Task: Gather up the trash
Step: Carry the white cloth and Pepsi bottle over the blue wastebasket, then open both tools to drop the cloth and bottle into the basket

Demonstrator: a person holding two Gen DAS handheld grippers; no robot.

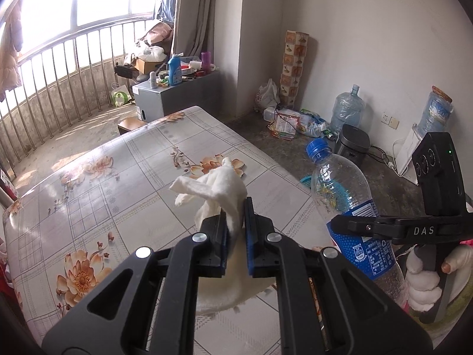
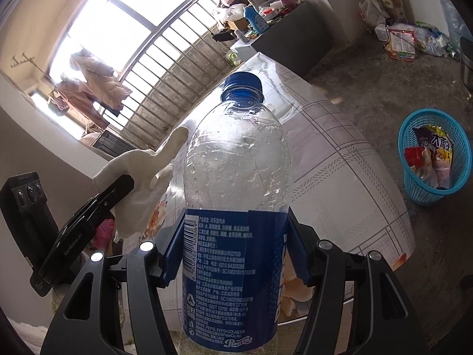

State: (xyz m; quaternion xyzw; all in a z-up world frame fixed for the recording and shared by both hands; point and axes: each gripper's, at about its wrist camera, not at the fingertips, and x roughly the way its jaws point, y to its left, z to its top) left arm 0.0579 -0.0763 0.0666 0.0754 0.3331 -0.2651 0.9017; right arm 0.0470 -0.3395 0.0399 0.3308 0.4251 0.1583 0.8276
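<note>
My left gripper [image 1: 235,222] is shut on a crumpled white tissue [image 1: 215,186] and holds it above the floral table [image 1: 103,195]. My right gripper [image 2: 236,236] is shut on an empty clear plastic bottle [image 2: 236,159] with a blue cap and blue label, held upright off the table. The bottle [image 1: 343,189] also shows at the right of the left wrist view, with the right gripper [image 1: 393,229] around it. The tissue [image 2: 142,174] and the left gripper [image 2: 88,207] show at the left of the right wrist view. A blue trash basket [image 2: 433,159] with wrappers stands on the floor to the right.
The table's right edge [image 2: 384,195] drops to a grey floor. Water jugs [image 1: 347,109], a black bin [image 1: 354,145], and loose bags [image 1: 295,121] lie along the far wall. A cluttered grey cabinet [image 1: 165,94] stands by the balcony railing.
</note>
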